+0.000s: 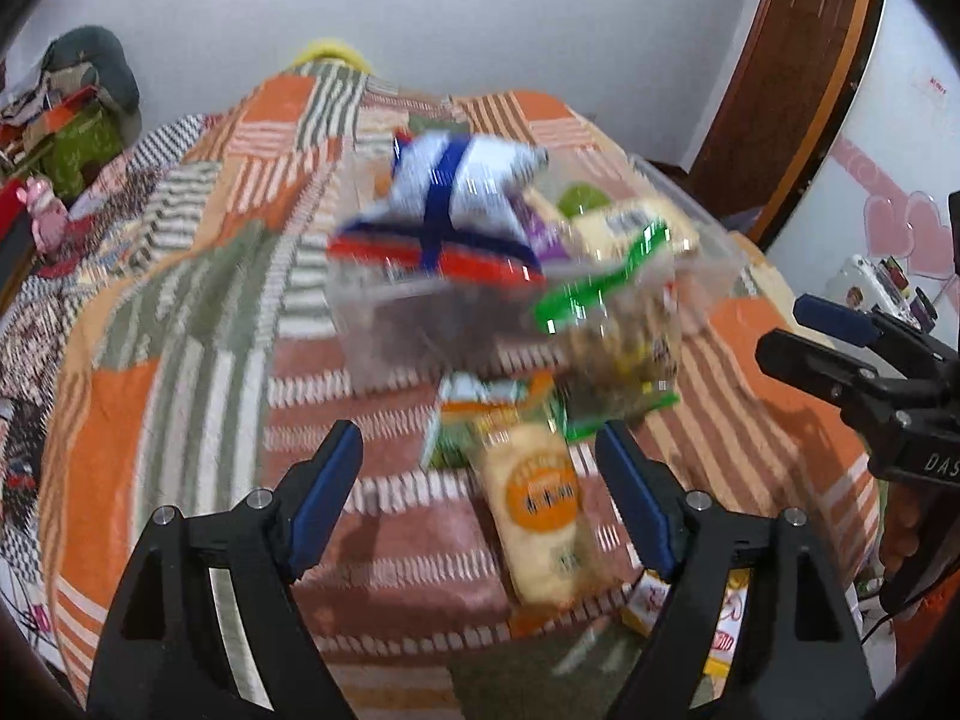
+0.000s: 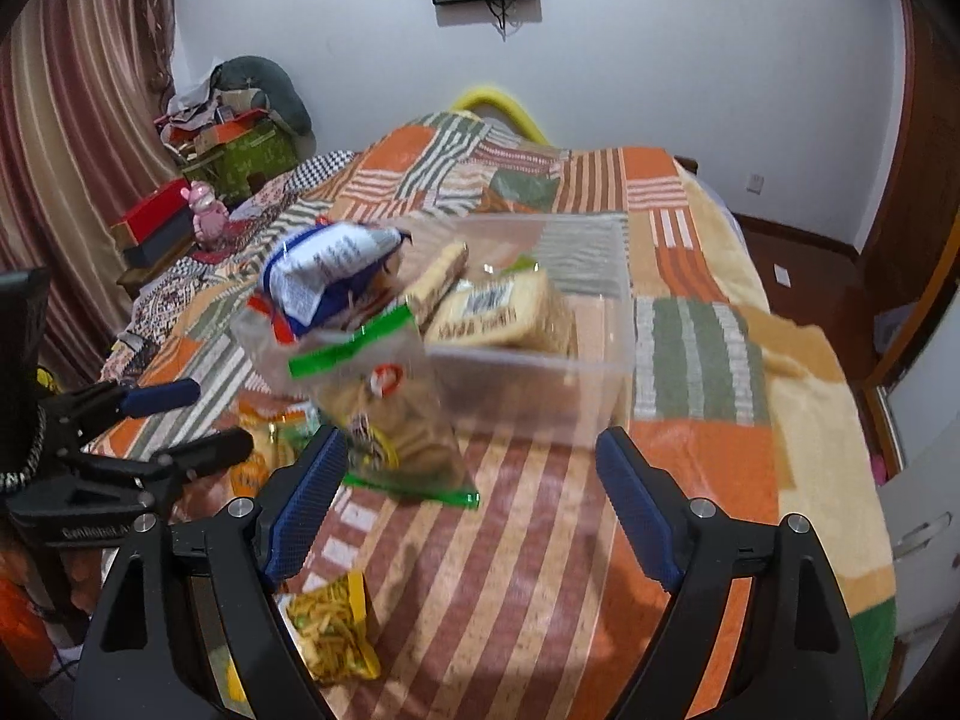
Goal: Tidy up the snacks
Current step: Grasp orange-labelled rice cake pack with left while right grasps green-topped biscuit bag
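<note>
A clear plastic bin [image 1: 384, 330] [image 2: 600, 360] stands on the patchwork bed and holds several snack packs, among them a white and blue bag [image 1: 456, 192] [image 2: 330, 276]. A green-edged biscuit bag [image 1: 606, 324] [image 2: 390, 396] leans against the bin's near side. A yellow cracker pack [image 1: 540, 516] lies on the bed between my left gripper's fingers. My left gripper [image 1: 480, 492] is open and empty above it. My right gripper [image 2: 468, 498] is open and empty, near the biscuit bag. A yellow snack pack [image 2: 336, 630] lies by its left finger.
The bed cover [image 2: 690, 360] spreads right of the bin. Boxes and a pink toy [image 2: 207, 210] sit at the far left. The other gripper shows at the right edge in the left wrist view [image 1: 870, 360] and at the left in the right wrist view [image 2: 150, 426].
</note>
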Action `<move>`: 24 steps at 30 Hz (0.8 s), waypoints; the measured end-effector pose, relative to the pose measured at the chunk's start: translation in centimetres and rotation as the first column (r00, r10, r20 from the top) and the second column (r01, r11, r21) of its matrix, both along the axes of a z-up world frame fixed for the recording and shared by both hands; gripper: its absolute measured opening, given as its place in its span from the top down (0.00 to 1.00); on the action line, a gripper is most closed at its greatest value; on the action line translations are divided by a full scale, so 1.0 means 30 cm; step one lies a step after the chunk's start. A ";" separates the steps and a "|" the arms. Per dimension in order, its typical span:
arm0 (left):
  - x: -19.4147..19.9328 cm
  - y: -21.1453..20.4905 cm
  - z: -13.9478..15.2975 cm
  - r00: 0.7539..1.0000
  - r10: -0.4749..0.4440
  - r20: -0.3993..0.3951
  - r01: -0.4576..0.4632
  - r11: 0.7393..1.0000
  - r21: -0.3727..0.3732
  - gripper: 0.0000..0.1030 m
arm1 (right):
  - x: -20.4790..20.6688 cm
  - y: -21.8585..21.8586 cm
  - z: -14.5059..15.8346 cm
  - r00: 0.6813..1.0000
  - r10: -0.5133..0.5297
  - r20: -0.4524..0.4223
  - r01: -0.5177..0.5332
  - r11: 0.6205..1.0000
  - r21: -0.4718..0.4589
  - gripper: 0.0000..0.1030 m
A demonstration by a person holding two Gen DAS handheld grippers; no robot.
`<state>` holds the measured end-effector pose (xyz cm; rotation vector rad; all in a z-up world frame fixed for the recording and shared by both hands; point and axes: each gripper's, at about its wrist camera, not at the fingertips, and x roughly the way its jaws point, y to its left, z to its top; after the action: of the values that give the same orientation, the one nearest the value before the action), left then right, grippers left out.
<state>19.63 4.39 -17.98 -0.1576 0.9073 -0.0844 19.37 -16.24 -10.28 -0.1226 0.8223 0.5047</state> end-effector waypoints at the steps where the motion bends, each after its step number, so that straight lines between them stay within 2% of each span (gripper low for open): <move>1: -0.004 -0.006 -0.015 1.000 -0.002 -0.006 0.002 1.000 -0.011 0.22 | 0.000 0.002 -0.010 1.000 0.000 -0.010 0.000 1.000 -0.003 0.20; 5: -0.013 -0.038 -0.065 0.999 -0.028 -0.035 0.026 0.999 -0.044 0.22 | -0.012 0.017 -0.048 0.999 0.002 -0.037 -0.003 1.000 -0.016 0.20; 14: -0.028 -0.040 -0.119 0.999 -0.046 -0.024 0.046 0.999 0.008 0.29 | 0.022 0.095 -0.106 0.996 0.049 -0.068 -0.052 0.998 -0.035 0.20; 17: -0.030 -0.022 -0.131 0.998 -0.050 -0.034 0.051 0.999 0.011 0.42 | 0.047 0.125 -0.134 0.994 0.061 -0.086 -0.065 0.997 -0.044 0.20; 19: -0.034 -0.009 -0.139 0.998 -0.052 -0.042 0.052 0.999 0.000 0.58 | 0.063 0.144 -0.147 0.992 0.071 -0.100 -0.075 0.996 -0.038 0.20; 20: -0.033 -0.005 -0.145 0.998 -0.050 -0.047 0.050 0.999 -0.001 0.62 | 0.069 0.151 -0.151 0.991 0.076 -0.106 -0.080 0.996 -0.030 0.20; 23: -0.033 0.011 -0.148 0.999 -0.034 -0.036 0.034 0.999 0.000 0.66 | 0.075 0.167 -0.156 0.991 0.082 -0.108 -0.084 0.996 -0.018 0.21; 24: -0.035 0.015 -0.147 0.999 -0.026 -0.033 0.027 1.000 0.004 0.66 | 0.075 0.170 -0.156 0.991 0.083 -0.107 -0.086 0.996 -0.015 0.28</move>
<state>18.57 4.83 -22.37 -0.1430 0.9422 -0.1046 21.61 -11.15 -14.95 -0.1504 0.9291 0.5868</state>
